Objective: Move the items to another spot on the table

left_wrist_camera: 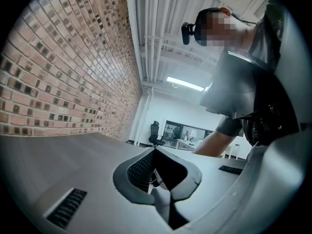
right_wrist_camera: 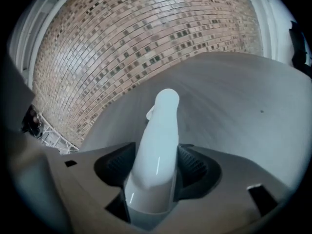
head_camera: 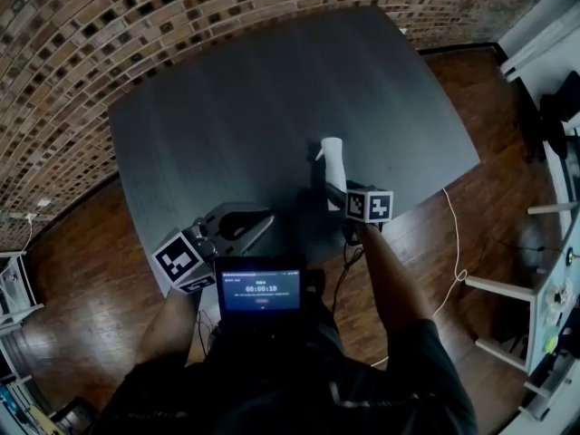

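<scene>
Only one white spray bottle (right_wrist_camera: 163, 116) stands on the table (head_camera: 227, 116), clasped by the right tongs (right_wrist_camera: 157, 155); left tongs (left_wrist_camera: 155, 154) closed, empty.

brick wall (head_camera: 136, 16) | wood floor (head_camera: 72, 279) | dark table (head_camera: 254, 107) | ceiling light (left_wrist_camera: 185, 84) lit

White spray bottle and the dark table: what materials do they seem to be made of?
The white spray bottle is probably plastic, smooth and glossy: thin bright highlights run along its body, and it looks slightly translucent. The table has a dark grey matte top with faint straight grain lines, so it is likely wood or a wood-look laminate; the pictures do not show which.
</scene>
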Demonstrator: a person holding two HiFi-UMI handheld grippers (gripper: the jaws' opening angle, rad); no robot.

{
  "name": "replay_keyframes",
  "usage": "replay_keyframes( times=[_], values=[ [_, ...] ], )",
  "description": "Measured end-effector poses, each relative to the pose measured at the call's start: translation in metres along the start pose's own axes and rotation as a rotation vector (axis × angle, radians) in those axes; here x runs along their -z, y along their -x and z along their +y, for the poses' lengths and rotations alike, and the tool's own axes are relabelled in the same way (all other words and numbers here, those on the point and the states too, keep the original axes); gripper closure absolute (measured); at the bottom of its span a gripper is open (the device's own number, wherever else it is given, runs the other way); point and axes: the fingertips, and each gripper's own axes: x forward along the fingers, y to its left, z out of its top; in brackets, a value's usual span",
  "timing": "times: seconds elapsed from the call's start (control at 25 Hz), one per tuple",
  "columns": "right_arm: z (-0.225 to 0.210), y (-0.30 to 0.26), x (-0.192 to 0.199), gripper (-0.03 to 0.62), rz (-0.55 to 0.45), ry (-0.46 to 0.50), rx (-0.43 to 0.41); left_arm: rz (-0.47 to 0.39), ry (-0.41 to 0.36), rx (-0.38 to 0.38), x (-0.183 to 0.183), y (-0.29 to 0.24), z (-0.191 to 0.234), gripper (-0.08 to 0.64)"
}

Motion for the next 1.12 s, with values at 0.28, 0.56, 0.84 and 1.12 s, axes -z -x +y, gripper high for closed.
replay_keyframes(
  times=[0.28, 0.56, 0.84, 1.12],
  values=[
    [-0.003, 0.001, -0.005, 0.292, -0.004, 0.022, 0.022, -0.013, -0.001, 0.003, -0.007, -0.001, 0.005, 0.563],
    [0.024, 0.029, -0.029, 0.249, -0.112, 0.085, -0.007, -0.031, -0.016, -0.011, -0.016, 0.012, -0.001, 0.563],
    [0.046, 0.071, -0.05, 0.249, -0.221, 0.121, -0.028, -0.033, -0.042, -0.034, -0.026, 0.018, -0.017, 0.563],
    [0.072, 0.129, -0.066, 0.25, -0.361, 0.169, -0.071, -0.043, -0.09, -0.072, -0.037, 0.022, -0.041, 0.563]
  ],
)
